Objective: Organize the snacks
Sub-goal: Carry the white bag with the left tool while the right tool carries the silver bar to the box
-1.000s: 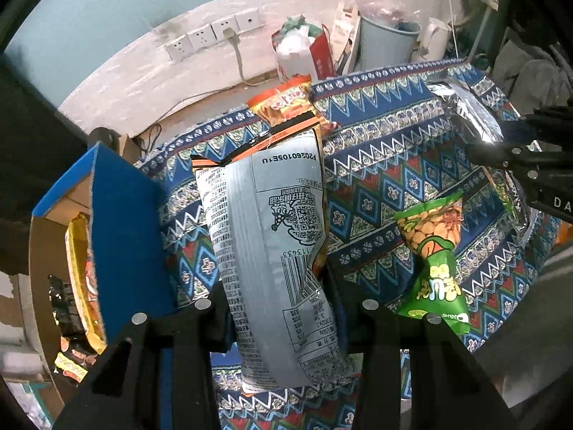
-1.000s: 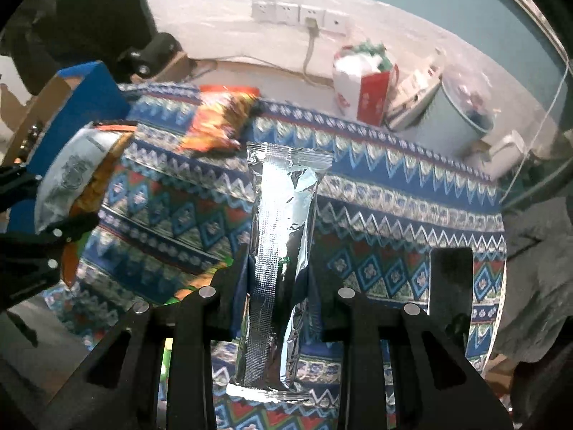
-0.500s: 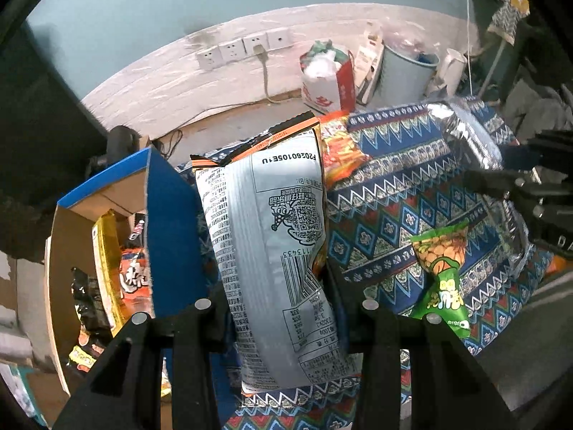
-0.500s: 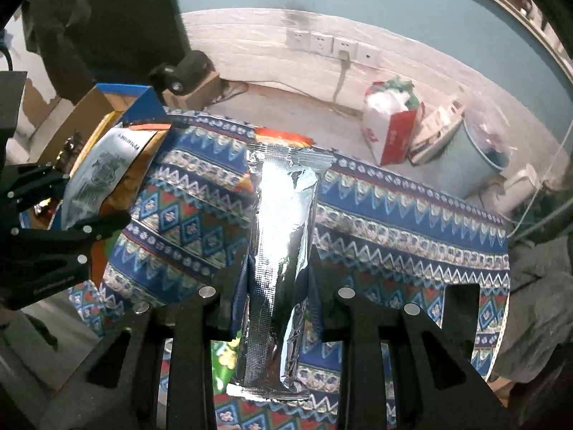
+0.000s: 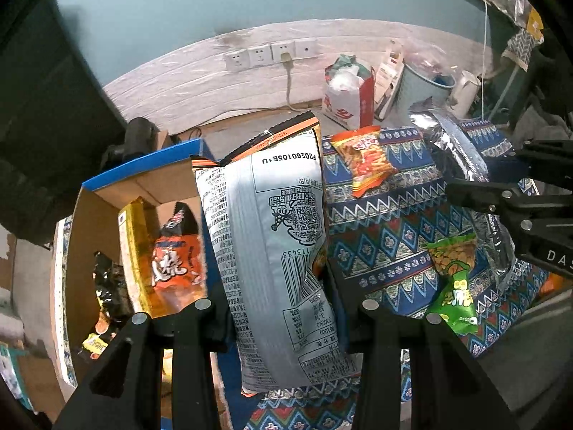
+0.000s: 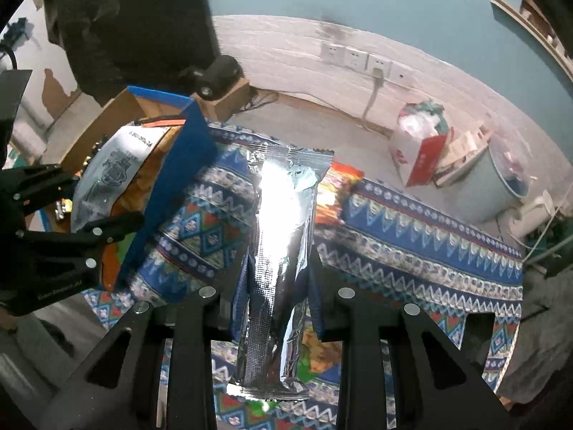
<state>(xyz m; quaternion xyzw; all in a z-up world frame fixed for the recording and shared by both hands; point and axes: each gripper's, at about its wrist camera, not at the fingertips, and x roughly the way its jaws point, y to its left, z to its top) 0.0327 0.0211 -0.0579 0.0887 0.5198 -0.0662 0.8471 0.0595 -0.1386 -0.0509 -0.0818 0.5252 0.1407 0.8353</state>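
My left gripper (image 5: pixel 279 286) is shut on a grey snack bag with orange trim (image 5: pixel 272 243) and holds it upright above the near edge of an open cardboard box with blue flaps (image 5: pixel 107 215), which holds several snack packs. My right gripper (image 6: pixel 279 279) is shut on a silver foil bag (image 6: pixel 283 251) held above the patterned cloth (image 6: pixel 412 243). The left gripper with its grey bag (image 6: pixel 104 168) shows at the left of the right wrist view. An orange-red snack bag (image 5: pixel 365 161) and a green peanut bag (image 5: pixel 454 286) lie on the cloth.
The box (image 6: pixel 168 143) stands at the cloth's left end. Behind the cloth on the floor are a red and white bag (image 5: pixel 347 96), a pale bin (image 5: pixel 426 86) and a white kettle (image 5: pixel 465 89). Wall sockets (image 5: pixel 272 53) with a cable are on the far wall.
Both grippers have risen and moved left with their bags. The left one now has the open box and its contents in fuller view; the right one is closer to the box.
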